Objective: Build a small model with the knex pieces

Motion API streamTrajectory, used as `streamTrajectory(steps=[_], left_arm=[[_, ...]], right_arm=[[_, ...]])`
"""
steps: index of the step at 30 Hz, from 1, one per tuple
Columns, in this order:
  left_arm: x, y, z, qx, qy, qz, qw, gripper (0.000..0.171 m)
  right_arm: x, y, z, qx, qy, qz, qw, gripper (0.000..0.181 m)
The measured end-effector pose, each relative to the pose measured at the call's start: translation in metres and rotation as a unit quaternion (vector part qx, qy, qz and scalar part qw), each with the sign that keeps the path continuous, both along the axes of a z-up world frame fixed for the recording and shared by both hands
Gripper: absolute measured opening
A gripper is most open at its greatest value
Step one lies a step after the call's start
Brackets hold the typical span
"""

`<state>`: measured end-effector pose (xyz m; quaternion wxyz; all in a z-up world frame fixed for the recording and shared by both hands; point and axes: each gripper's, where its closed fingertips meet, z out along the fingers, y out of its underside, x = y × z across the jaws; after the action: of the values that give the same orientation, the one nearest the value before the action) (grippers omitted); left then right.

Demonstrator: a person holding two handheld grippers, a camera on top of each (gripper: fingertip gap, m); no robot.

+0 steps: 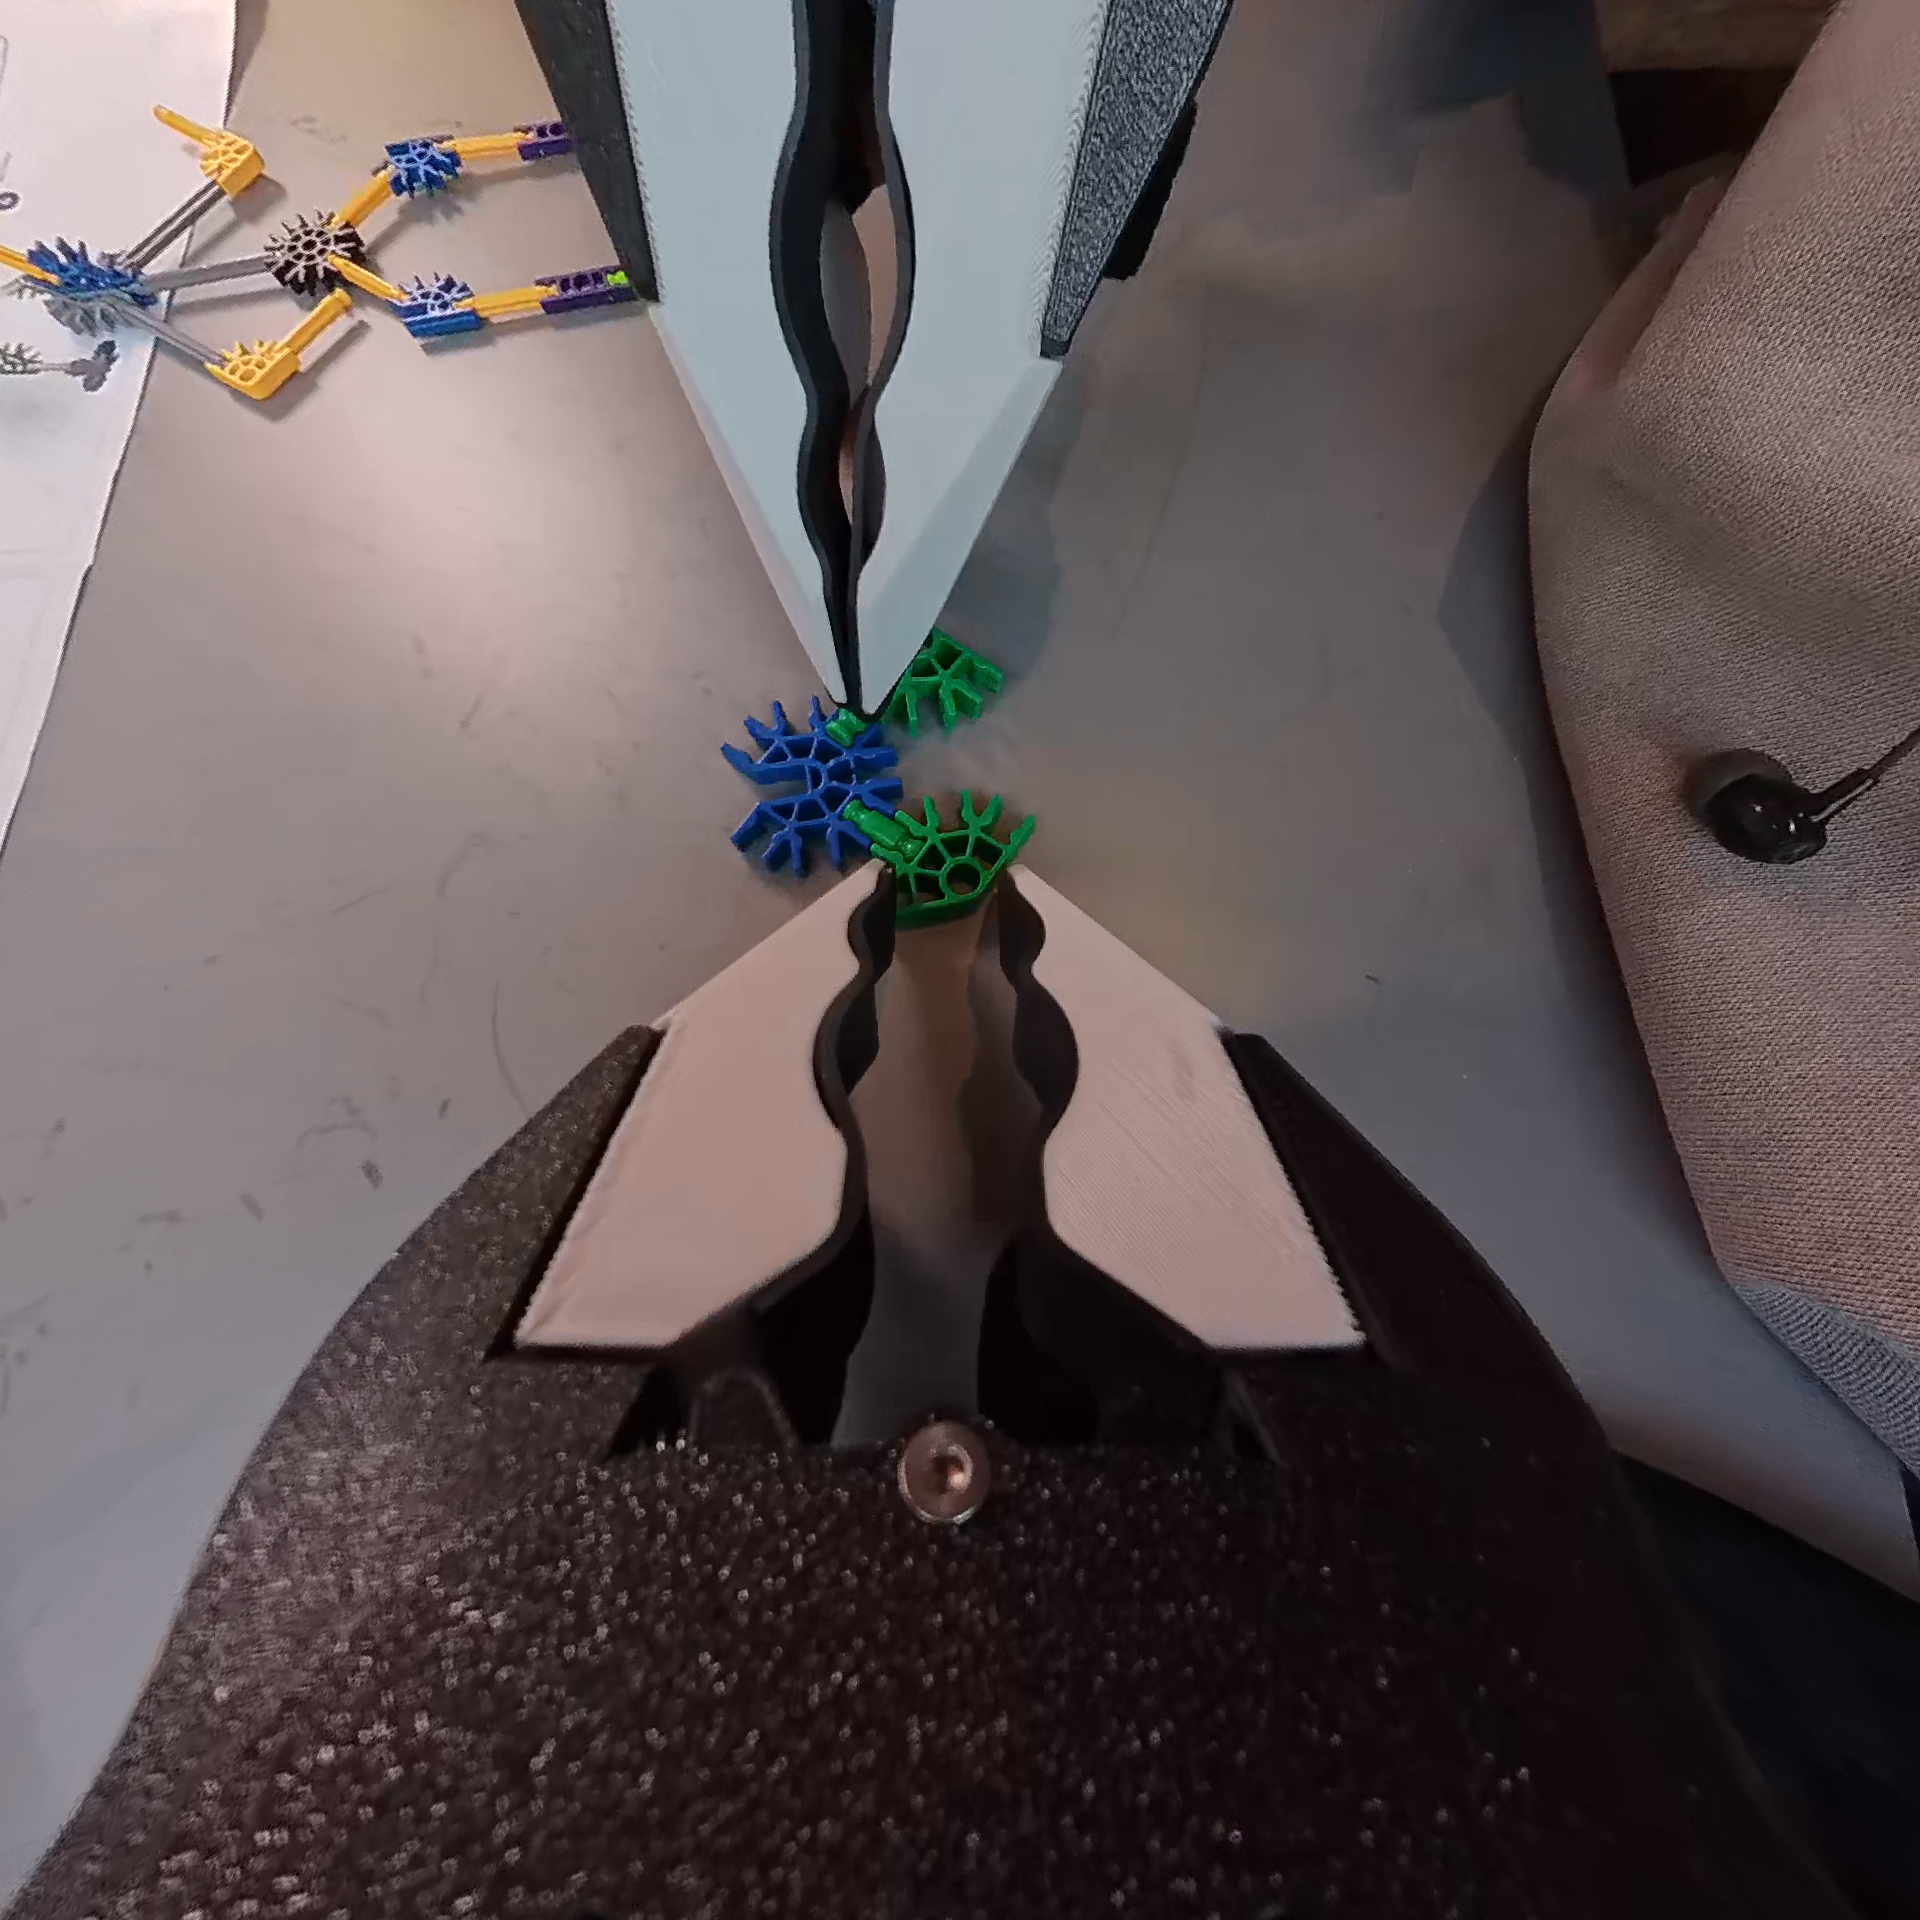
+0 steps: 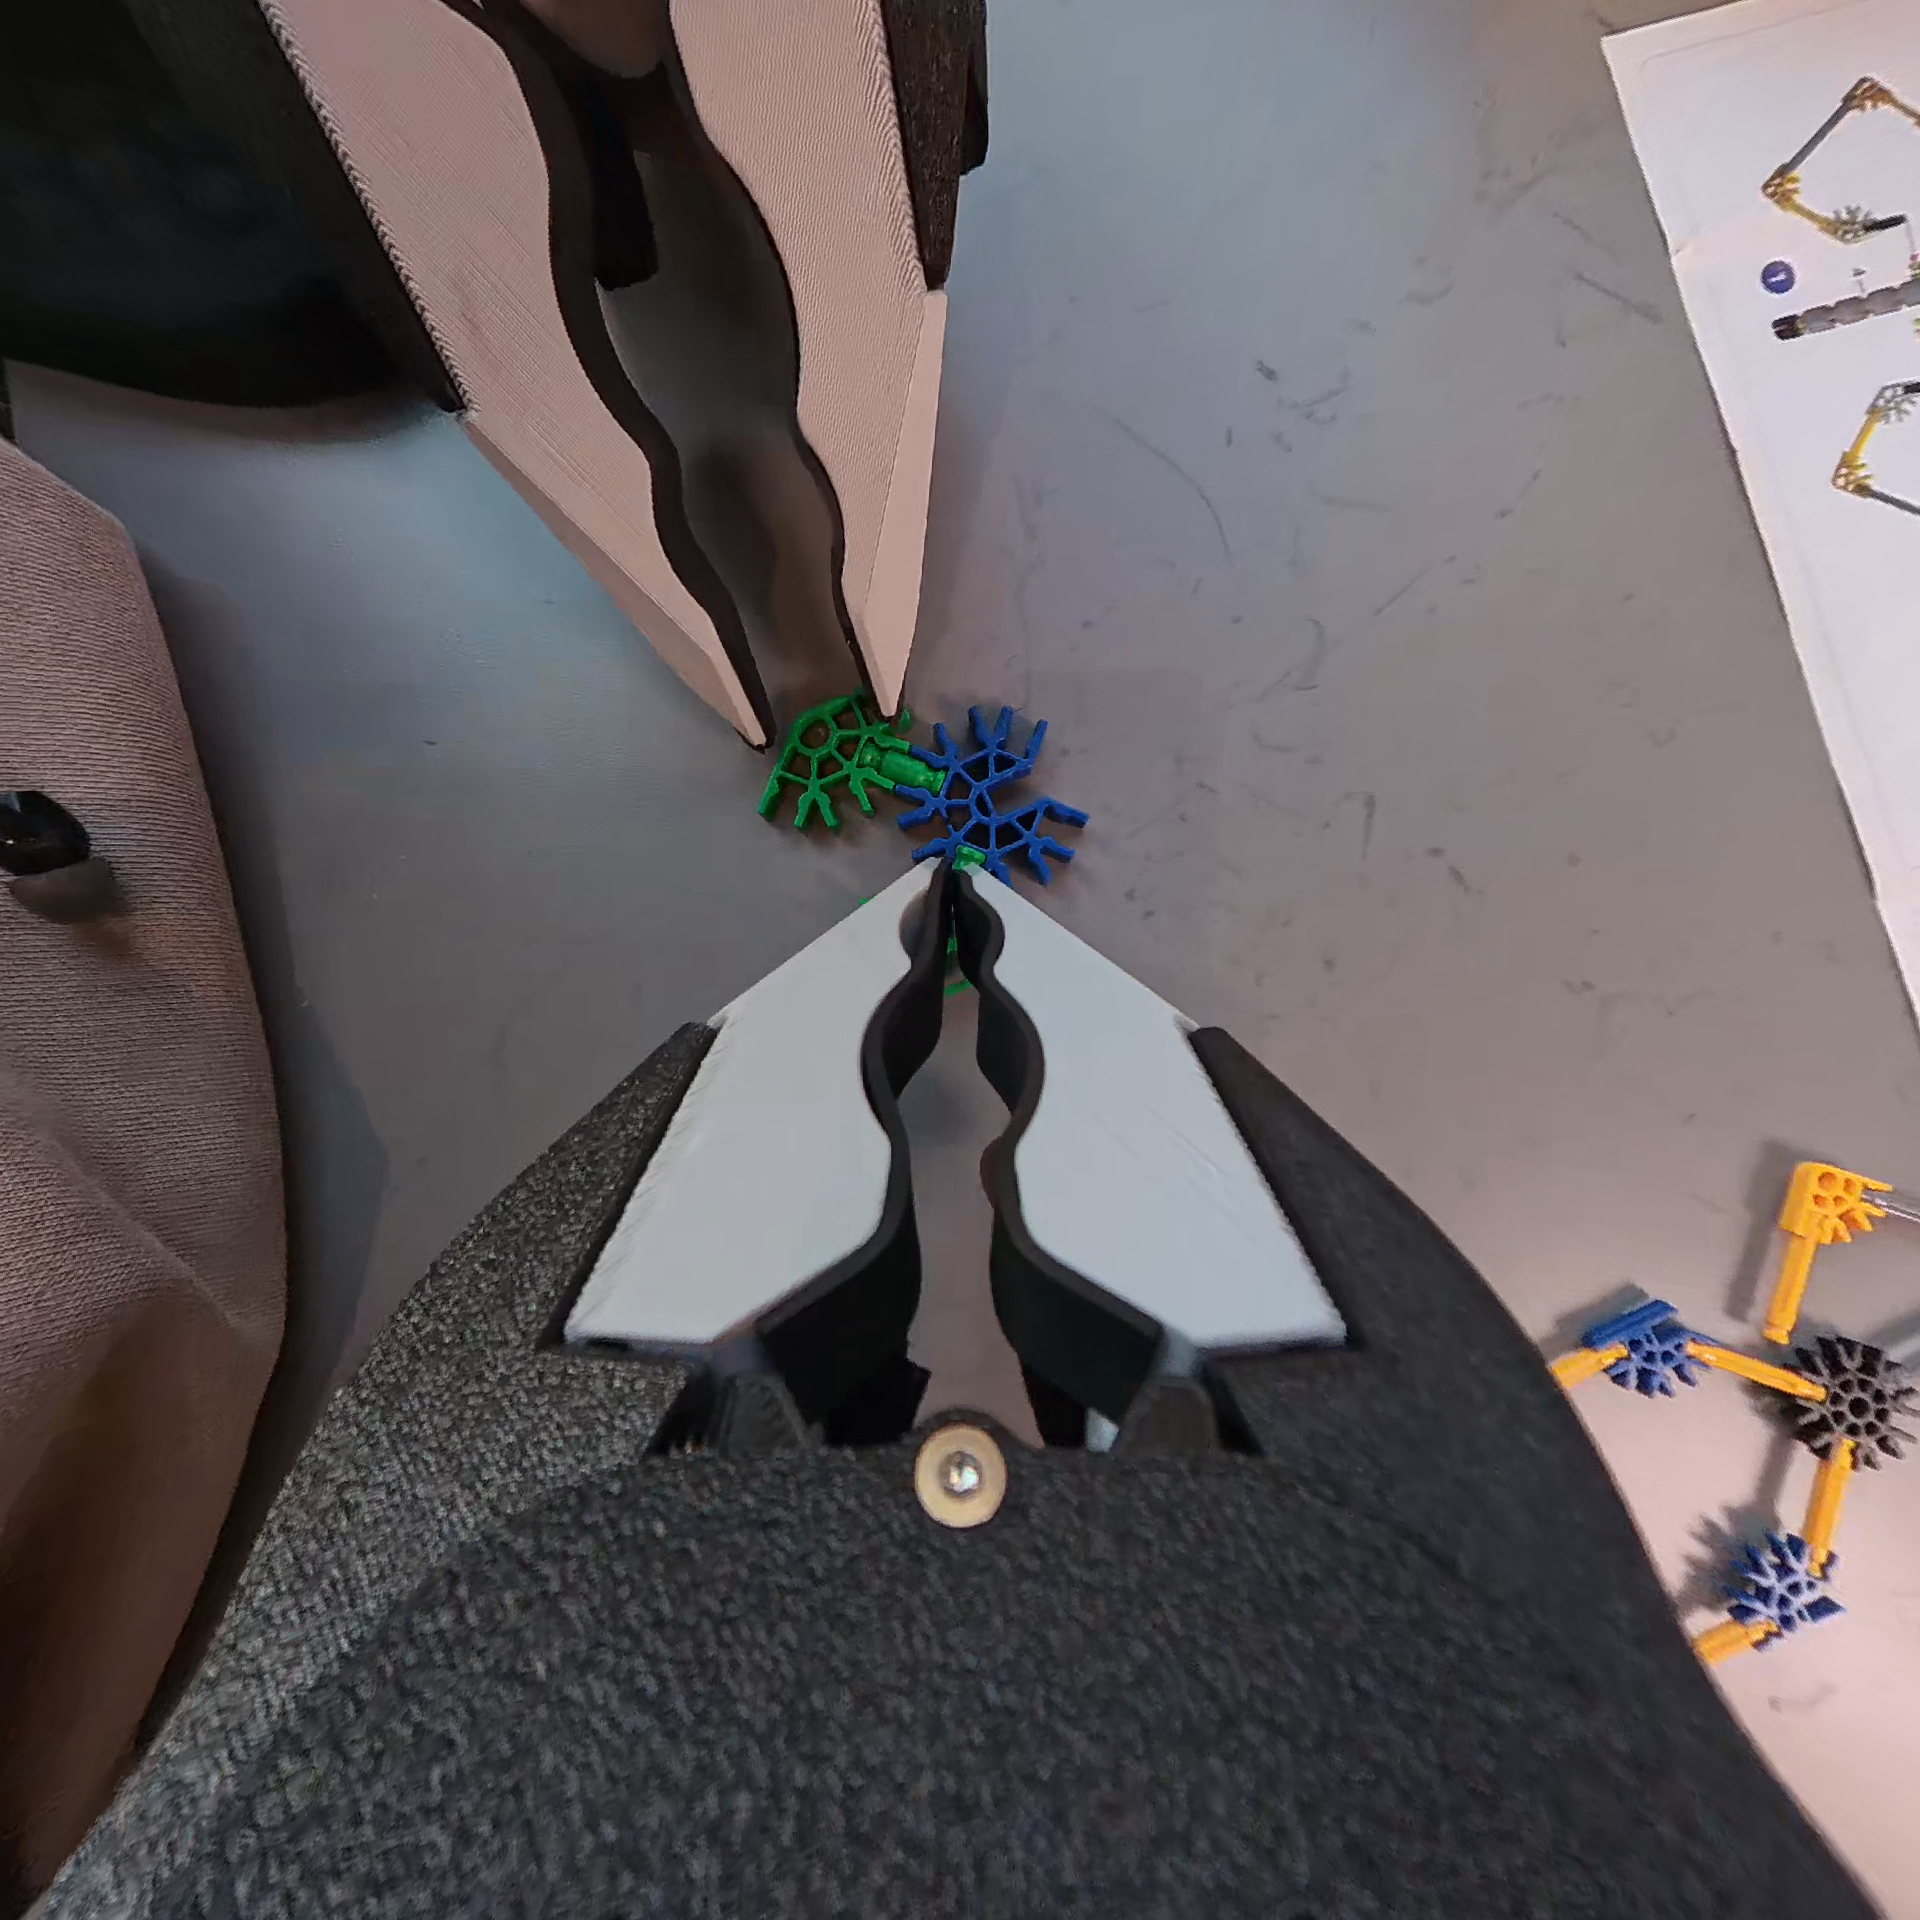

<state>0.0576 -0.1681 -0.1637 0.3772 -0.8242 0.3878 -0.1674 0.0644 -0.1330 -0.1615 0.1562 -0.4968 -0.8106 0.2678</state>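
A blue snowflake connector (image 1: 810, 790) lies on the grey table (image 1: 364, 831). A short green rod (image 1: 878, 826) joins it to a green half-round connector (image 1: 951, 857). My left gripper (image 1: 948, 883), with beige fingers, is shut on that green connector. My right gripper (image 2: 948, 878), with light grey fingers, is shut with its tips on a second short green rod (image 2: 968, 857) at the blue connector (image 2: 987, 795). That rod leads to another green connector (image 1: 940, 681), mostly hidden under the right fingers. The two grippers face each other, tips close together.
A built piece of yellow rods, blue connectors and a black hub (image 1: 312, 249) lies off to one side; it also shows in the right wrist view (image 2: 1849, 1403). A white printed sheet (image 2: 1818, 312) lies beyond it. A person's beige garment (image 1: 1714, 727) is on the other side. The grippers' ends are close to 4 cm from one another.
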Motion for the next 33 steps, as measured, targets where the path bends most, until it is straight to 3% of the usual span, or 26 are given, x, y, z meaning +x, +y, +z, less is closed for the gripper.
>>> streamTrajectory(steps=[11,22,29,33], left_arm=[[-0.002,-0.001,0.000,-0.004,-0.007,0.002,1.000,0.016],[-0.003,-0.002,0.000,-0.020,-0.041,0.001,0.999,0.015],[-0.003,-0.002,0.001,-0.016,-0.037,-0.001,0.999,0.015],[-0.008,0.001,-0.001,-0.007,-0.024,0.007,1.000,0.016]], right_arm=[[-0.003,0.000,-0.002,0.084,-0.086,0.055,0.991,0.000],[-0.004,-0.003,-0.005,0.140,-0.122,0.126,0.975,0.000],[-0.006,-0.002,-0.004,0.110,-0.097,0.094,0.985,0.000],[-0.005,-0.008,0.013,-0.005,-0.045,0.046,0.998,0.012]])
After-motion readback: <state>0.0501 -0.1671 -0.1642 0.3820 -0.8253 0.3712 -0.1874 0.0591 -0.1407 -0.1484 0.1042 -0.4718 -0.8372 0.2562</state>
